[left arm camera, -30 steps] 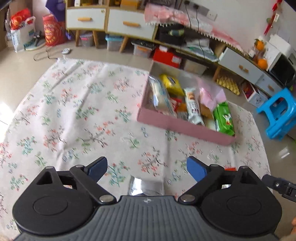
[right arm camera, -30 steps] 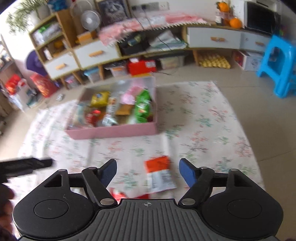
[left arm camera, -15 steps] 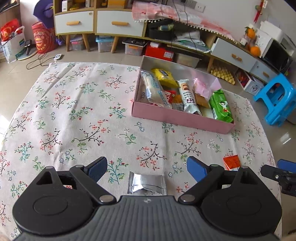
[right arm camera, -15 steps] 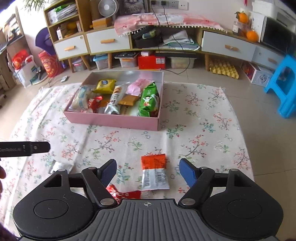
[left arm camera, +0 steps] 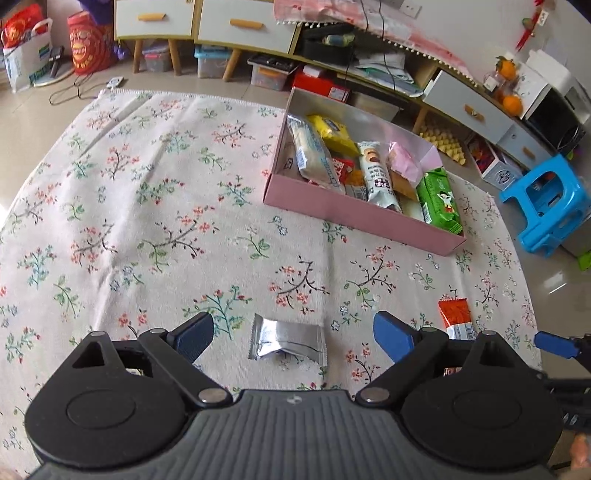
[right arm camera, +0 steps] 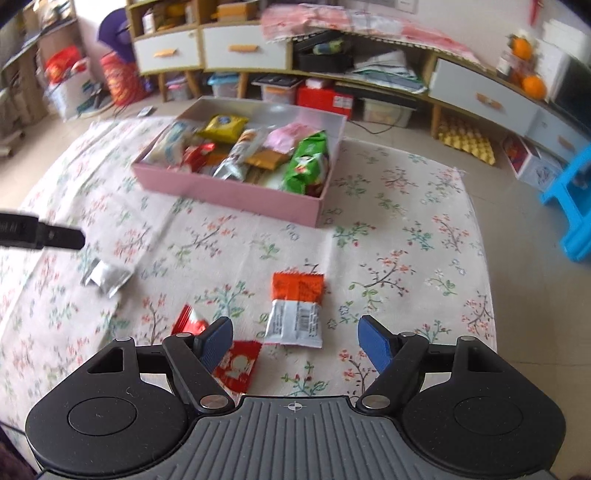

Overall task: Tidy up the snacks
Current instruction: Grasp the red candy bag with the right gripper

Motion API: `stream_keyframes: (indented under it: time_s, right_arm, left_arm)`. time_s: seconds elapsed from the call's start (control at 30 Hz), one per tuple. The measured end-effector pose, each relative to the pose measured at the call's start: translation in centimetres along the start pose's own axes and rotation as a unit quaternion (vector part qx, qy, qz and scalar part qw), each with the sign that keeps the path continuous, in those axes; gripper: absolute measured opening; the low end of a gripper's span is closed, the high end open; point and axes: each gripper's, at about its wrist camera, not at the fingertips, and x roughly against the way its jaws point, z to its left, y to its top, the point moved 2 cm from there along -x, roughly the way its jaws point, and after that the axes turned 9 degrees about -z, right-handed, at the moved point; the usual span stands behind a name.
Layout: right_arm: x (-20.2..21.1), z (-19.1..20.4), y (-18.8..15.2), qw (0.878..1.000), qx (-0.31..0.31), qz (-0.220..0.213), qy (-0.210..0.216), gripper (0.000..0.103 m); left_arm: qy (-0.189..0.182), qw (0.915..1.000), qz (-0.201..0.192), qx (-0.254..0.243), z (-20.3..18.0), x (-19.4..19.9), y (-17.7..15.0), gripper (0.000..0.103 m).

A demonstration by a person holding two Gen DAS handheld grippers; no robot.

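A pink box [left arm camera: 354, 212] [right arm camera: 229, 192] holding several snack packets sits on a floral cloth on the floor. My left gripper [left arm camera: 293, 336] hangs open over a silver packet [left arm camera: 288, 341] [right arm camera: 107, 277], which lies between its blue pads without touching them. My right gripper [right arm camera: 295, 338] is open above an orange and white packet [right arm camera: 295, 308] [left arm camera: 456, 319]. A red packet [right arm camera: 236, 363] lies by its left pad, and another red wrapper [right arm camera: 188, 321] just beyond. One blue pad of the right gripper shows at the right edge of the left wrist view.
Low cabinets with white drawers [left arm camera: 243, 26] and shelves line the back wall. A blue plastic stool [left arm camera: 550, 206] stands off the cloth's right side. Red bags [left arm camera: 88, 44] sit at the far left. Bare floral cloth [left arm camera: 129, 206] stretches left of the box.
Both views have rolled. The silver packet has come fully into sight between the left pads. The right gripper has sunk toward the orange and white packet, and the red packet now shows by its left pad.
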Motion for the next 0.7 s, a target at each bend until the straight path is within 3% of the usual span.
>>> stream_keyframes:
  time_s: [0.2,0.3,0.6,0.63,0.7]
  right_arm:
    - [-1.0,3.9,-0.9,0.994,0.095,0.012,0.061,0.076]
    - [-2.3,5.4,-1.4,0.988,0.135,0.03,0.068,0.075]
    - [-5.9,6.1,-2.0,0.979,0.176,0.051,0.093,0.071]
    - [-6.3,6.2,-2.1,0.977,0.18,0.055,0.098,0.068]
    - [-6.7,6.7,-2.3,0.972,0.188,0.066,0.127,0.041]
  left_arm:
    - [0.001,0.9999,0.01,0.009,0.1,-0.3,-0.3,0.093]
    - [0.001,0.9997,0.018,0.014,0.3,-0.5,-0.4,0.093]
    - [-0.016,0.9991,0.03,0.027,0.4,-0.6,-0.5,0.094]
    - [-0.017,0.9991,0.03,0.026,0.3,-0.6,-0.5,0.094]
    - [-0.02,0.999,0.032,0.025,0.2,-0.6,-0.5,0.094]
